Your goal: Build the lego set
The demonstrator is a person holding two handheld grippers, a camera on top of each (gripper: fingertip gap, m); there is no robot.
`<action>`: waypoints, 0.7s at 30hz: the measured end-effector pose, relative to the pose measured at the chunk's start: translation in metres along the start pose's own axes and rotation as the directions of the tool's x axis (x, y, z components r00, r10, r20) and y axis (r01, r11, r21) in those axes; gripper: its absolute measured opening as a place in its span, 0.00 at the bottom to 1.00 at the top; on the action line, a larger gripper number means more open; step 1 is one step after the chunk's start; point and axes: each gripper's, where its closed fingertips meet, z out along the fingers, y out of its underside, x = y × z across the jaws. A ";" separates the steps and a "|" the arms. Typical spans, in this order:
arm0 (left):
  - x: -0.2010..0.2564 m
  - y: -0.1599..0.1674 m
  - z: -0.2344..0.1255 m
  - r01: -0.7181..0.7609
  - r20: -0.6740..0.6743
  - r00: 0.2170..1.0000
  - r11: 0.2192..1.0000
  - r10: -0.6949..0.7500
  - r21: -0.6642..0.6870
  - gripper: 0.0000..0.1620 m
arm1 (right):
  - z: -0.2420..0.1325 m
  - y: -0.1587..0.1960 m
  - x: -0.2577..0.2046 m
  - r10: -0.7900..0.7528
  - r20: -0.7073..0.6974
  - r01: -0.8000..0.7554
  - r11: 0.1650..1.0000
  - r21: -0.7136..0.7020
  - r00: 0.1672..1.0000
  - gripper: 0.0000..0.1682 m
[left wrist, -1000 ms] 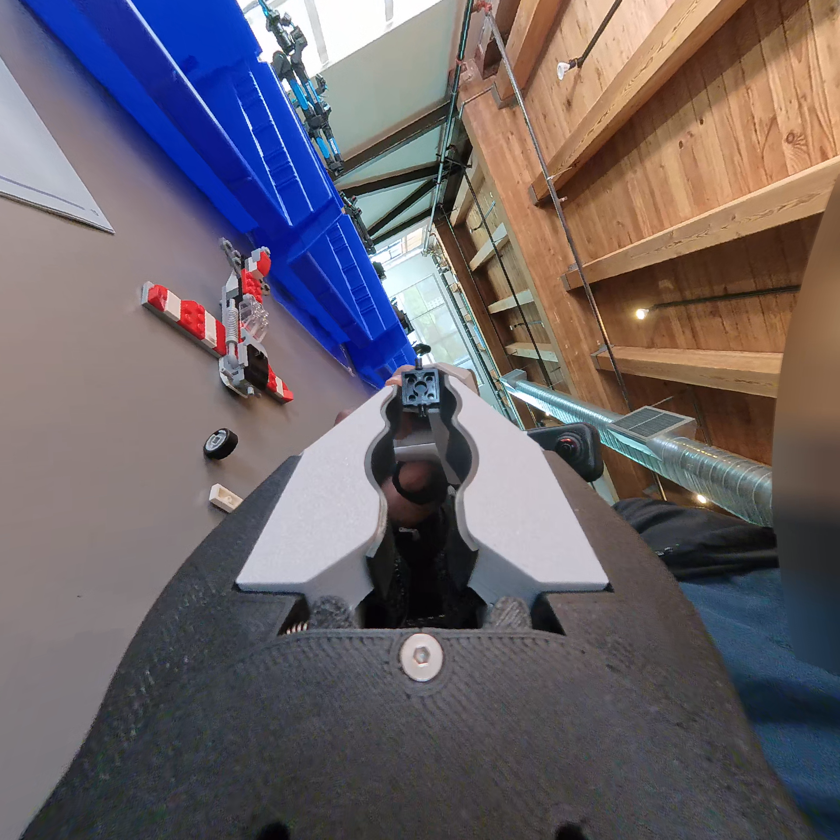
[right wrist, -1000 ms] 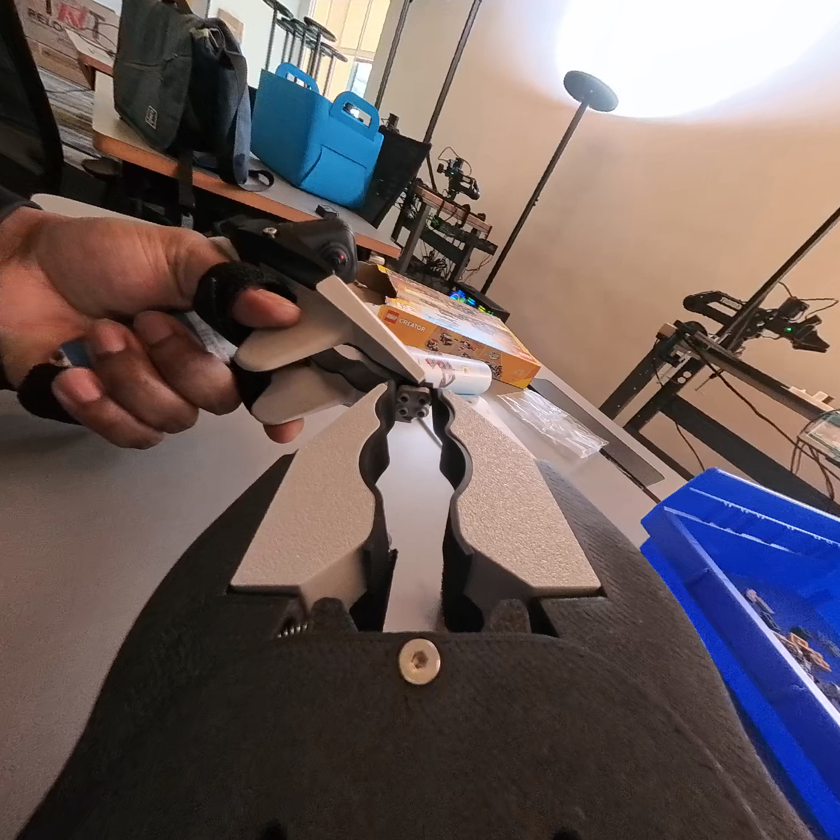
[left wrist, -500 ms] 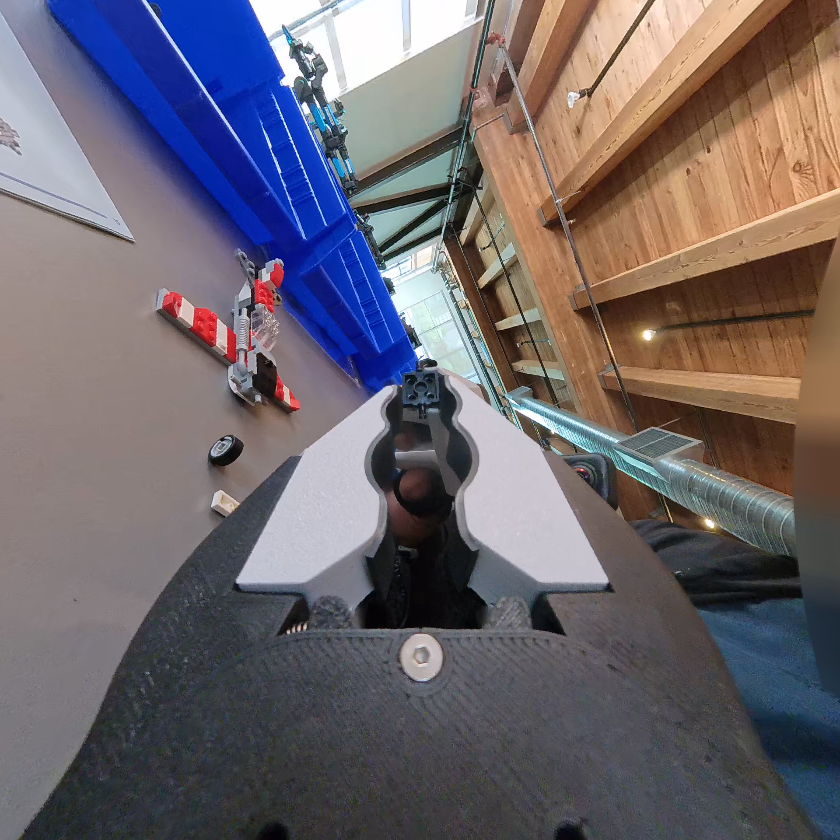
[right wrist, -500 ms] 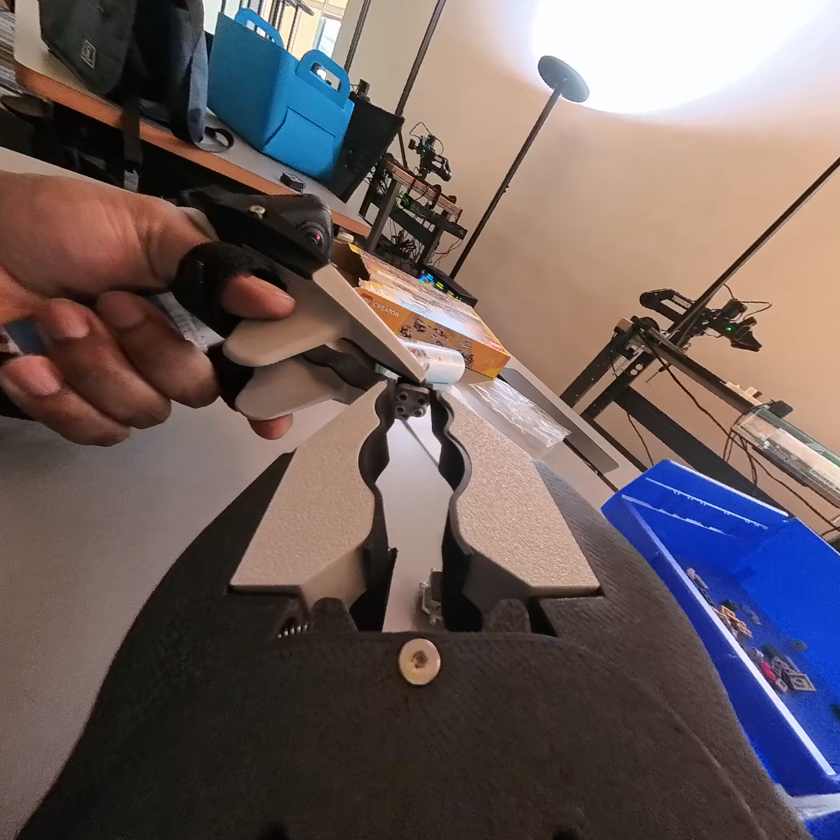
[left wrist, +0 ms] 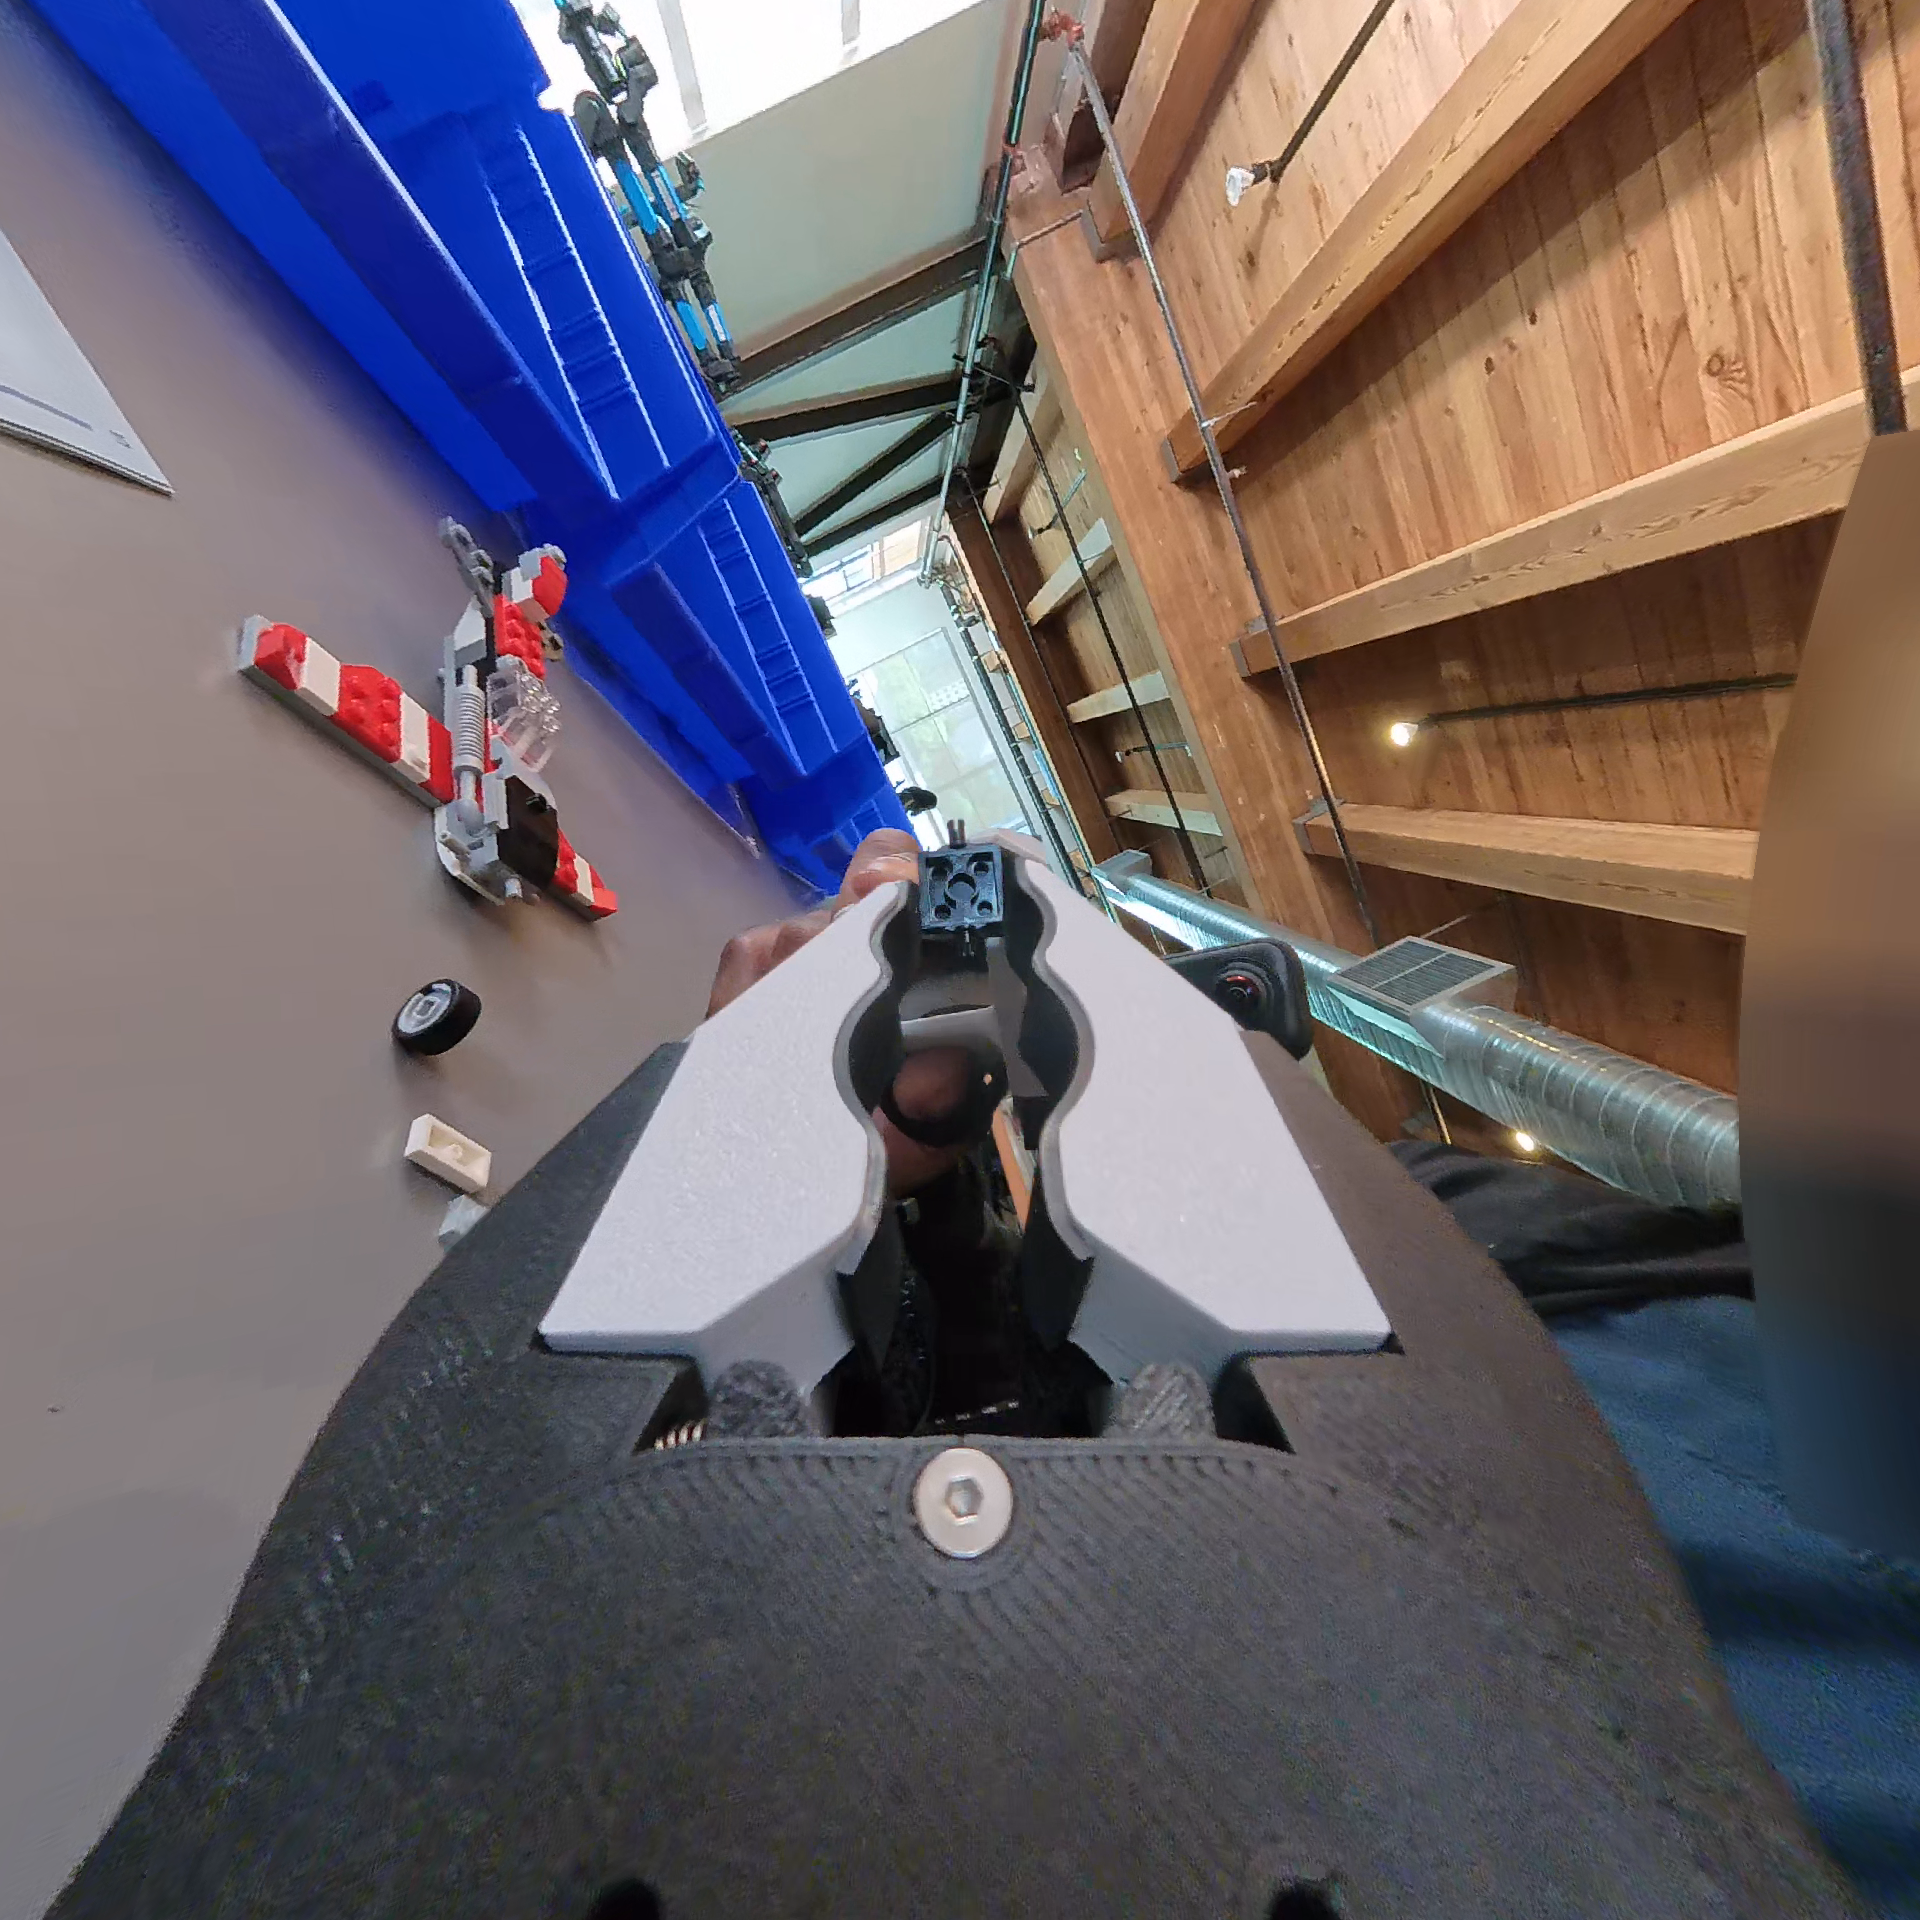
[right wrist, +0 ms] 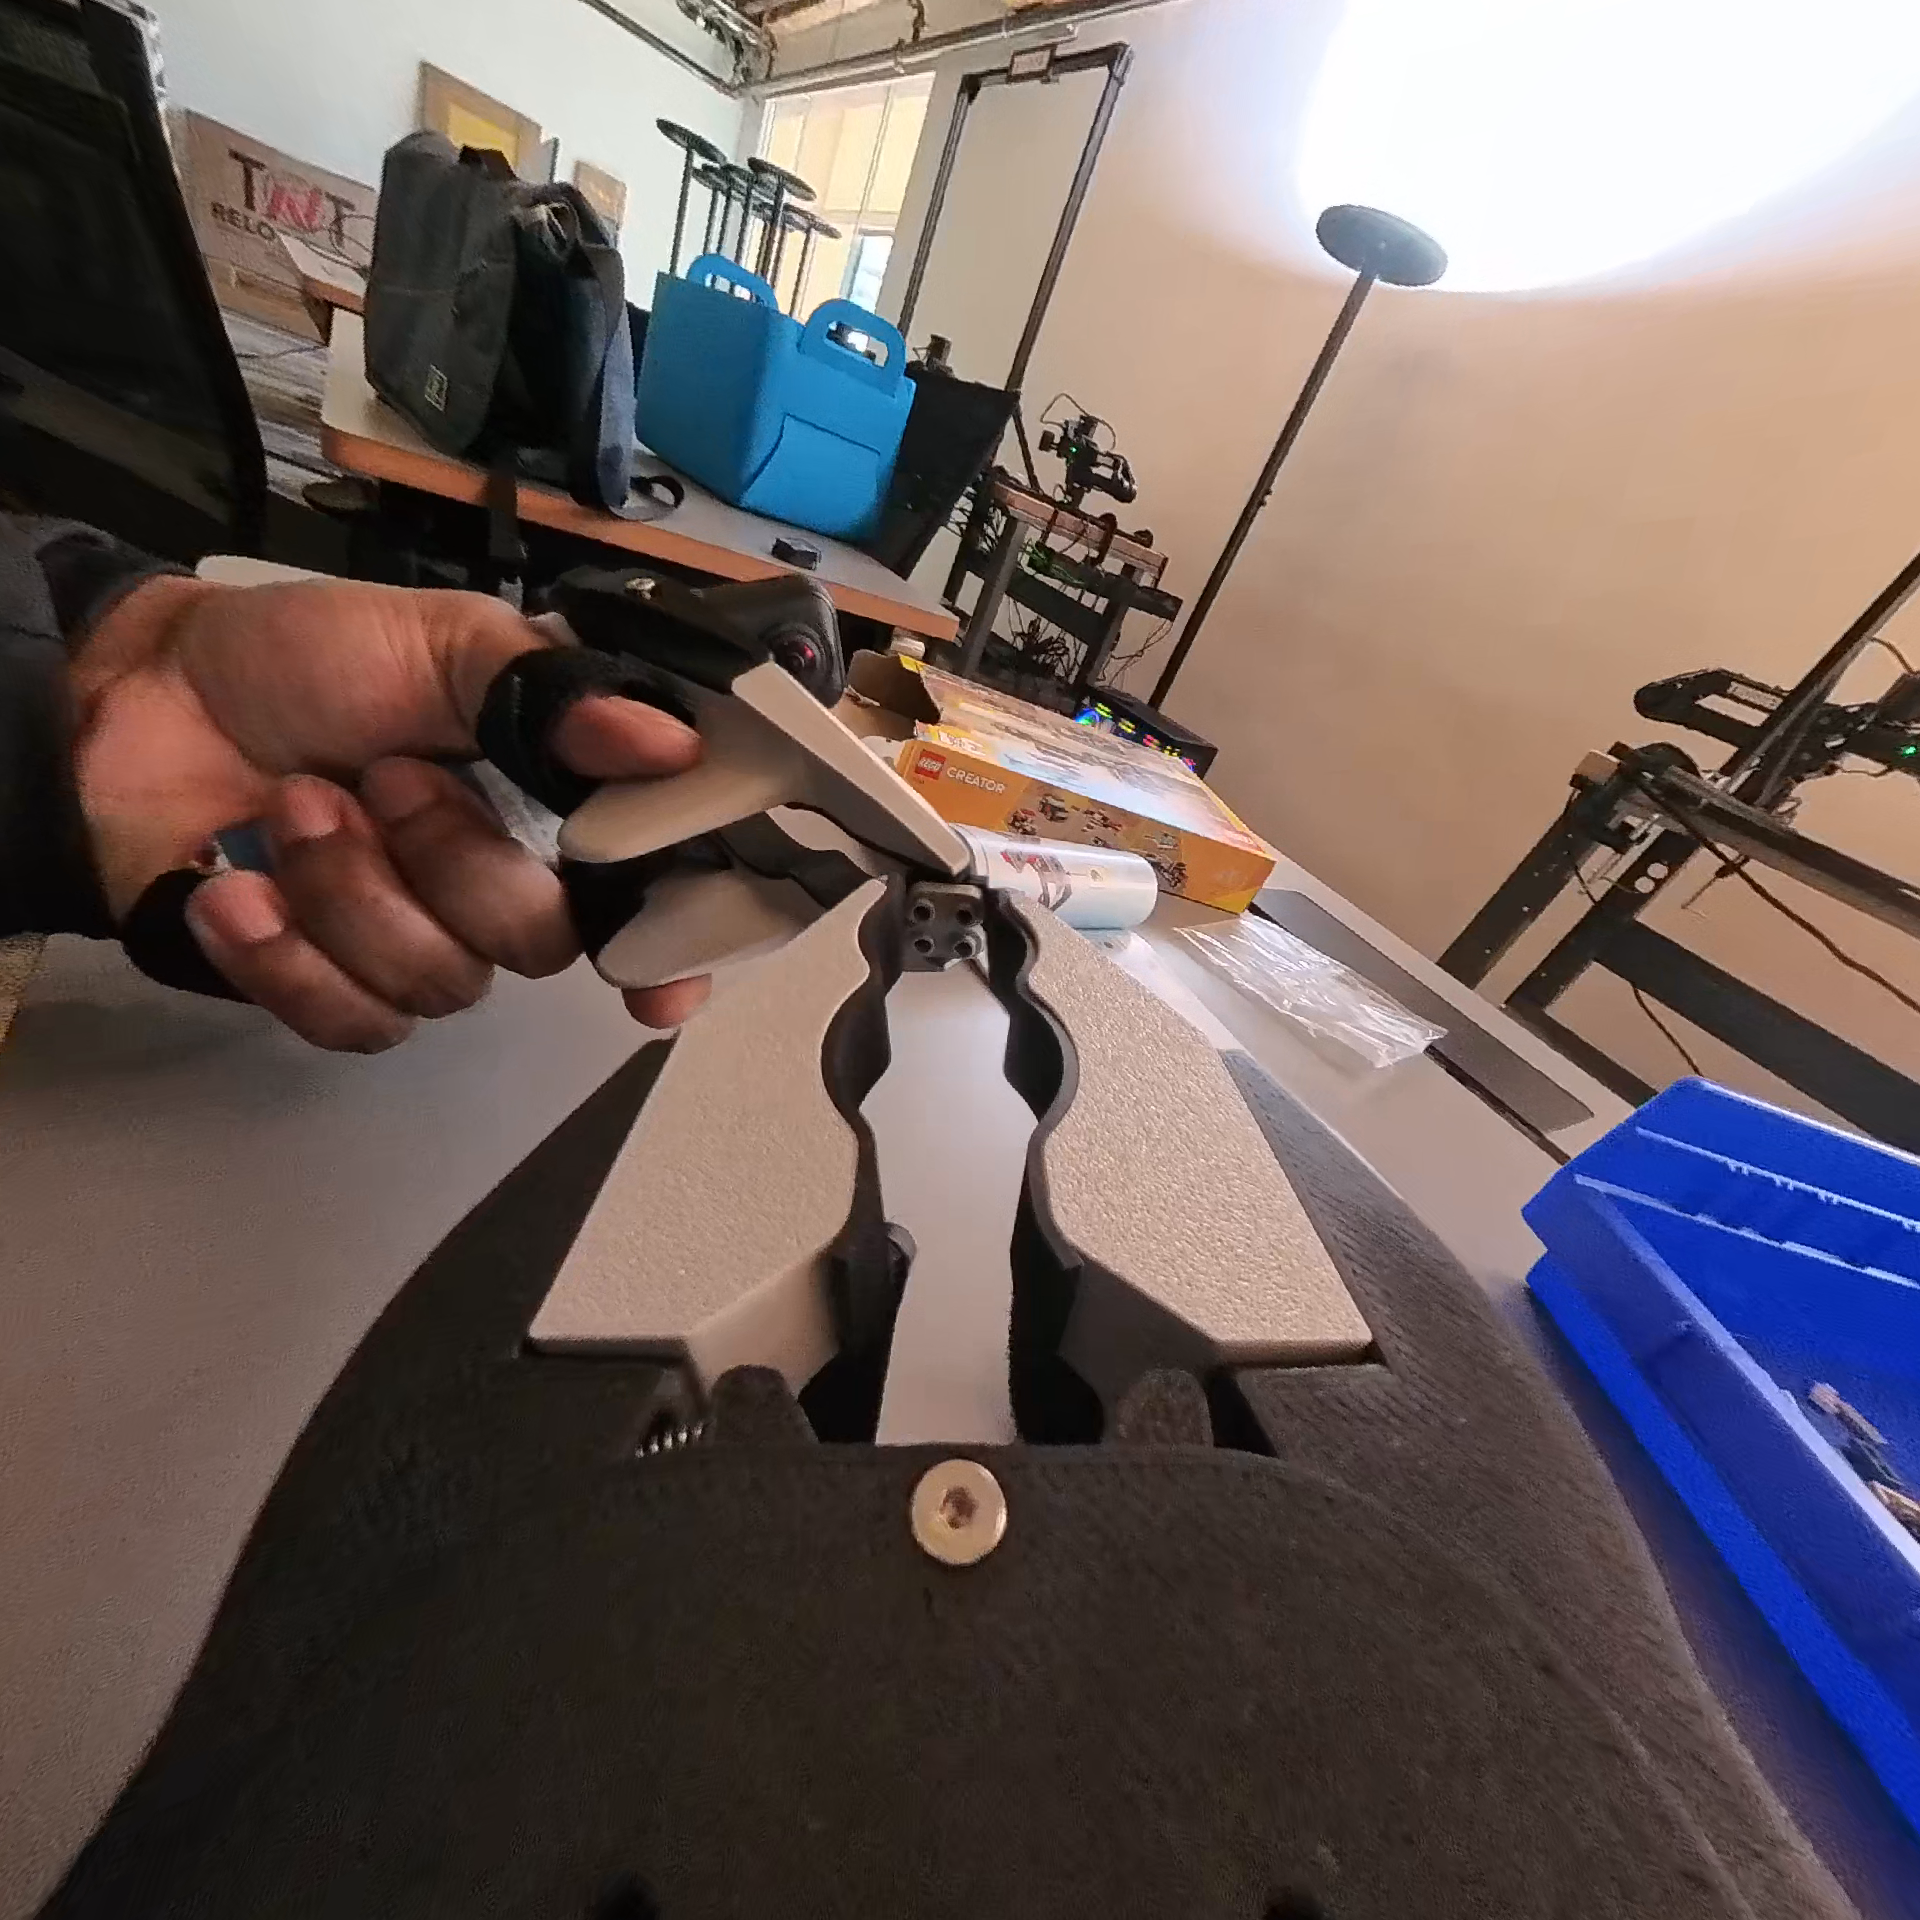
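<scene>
My left gripper (left wrist: 961, 896) is shut on a small black lego piece (left wrist: 961, 883), seen from its hollow underside. My right gripper (right wrist: 943, 928) is shut on a small dark grey studded piece (right wrist: 943, 923). The two grippers meet tip to tip above the table. In the right wrist view a hand holds the left gripper (right wrist: 914, 883), which comes in from the left and touches the studded piece. I cannot tell whether it is one piece or two pressed together. A red, white and grey lego plane model (left wrist: 488, 748) lies on the table.
A black wheel (left wrist: 436, 1018) and a small white plate (left wrist: 447, 1150) lie near the model. Blue bins (left wrist: 520, 312) line the table's far side; one (right wrist: 1714, 1247) holds loose parts. A lego box (right wrist: 1081, 800), a rolled booklet (right wrist: 1070, 883) and a plastic bag (right wrist: 1309, 987) lie beyond. Left and right tips are no more than a few centimetres apart. The left tips stand about 9 cm off the black wheel (left wrist: 436, 1018).
Both grippers stay shut and tip to tip. The pair has shifted and tilted a little, so the model, the wheel and the background have moved in both views.
</scene>
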 end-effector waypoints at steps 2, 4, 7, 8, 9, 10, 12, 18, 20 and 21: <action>-0.002 0.000 0.000 -0.002 0.019 1.000 1.000 0.002 -0.001 0.10 | 0.000 0.002 0.000 -0.036 -0.016 0.036 0.999 -0.017 0.999 0.09; -0.005 -0.001 -0.002 -0.016 0.050 0.999 1.000 0.016 -0.003 0.10 | 0.002 0.005 -0.001 -0.079 -0.032 0.077 0.996 -0.043 0.996 0.09; -0.004 -0.001 -0.004 -0.022 0.053 0.998 1.000 0.023 -0.013 0.10 | 0.003 0.004 -0.003 -0.095 -0.027 0.093 0.995 -0.042 0.995 0.09; -0.003 -0.001 -0.005 -0.019 0.047 0.999 1.000 0.020 -0.015 0.10 | 0.003 0.004 -0.003 -0.085 -0.020 0.085 0.996 -0.035 0.996 0.09; -0.003 0.000 -0.005 -0.015 0.041 0.999 1.000 0.015 -0.017 0.10 | 0.002 0.003 -0.003 -0.074 -0.013 0.074 0.997 -0.029 0.997 0.09; -0.002 0.000 -0.004 -0.011 0.035 0.999 1.000 0.011 -0.019 0.10 | 0.002 0.002 -0.003 -0.061 -0.003 0.061 0.998 -0.022 0.998 0.09; -0.001 0.001 -0.005 -0.002 0.020 1.000 1.000 0.003 -0.024 0.10 | 0.001 0.001 -0.004 -0.033 0.018 0.033 0.999 -0.010 0.999 0.09; -0.005 -0.025 -0.027 0.030 0.023 0.999 0.994 -0.032 0.109 0.10 | -0.010 -0.002 0.018 0.012 -0.074 -0.011 1.000 0.015 0.997 0.00; -0.011 -0.041 -0.049 -0.001 0.081 0.997 0.985 -0.013 0.174 0.10 | -0.016 -0.002 0.028 0.031 -0.105 -0.028 0.999 0.031 0.994 0.00; -0.009 -0.045 -0.054 -0.010 0.081 0.997 0.982 -0.006 0.189 0.10 | -0.016 -0.003 0.029 0.033 -0.107 -0.029 0.999 0.041 0.994 0.00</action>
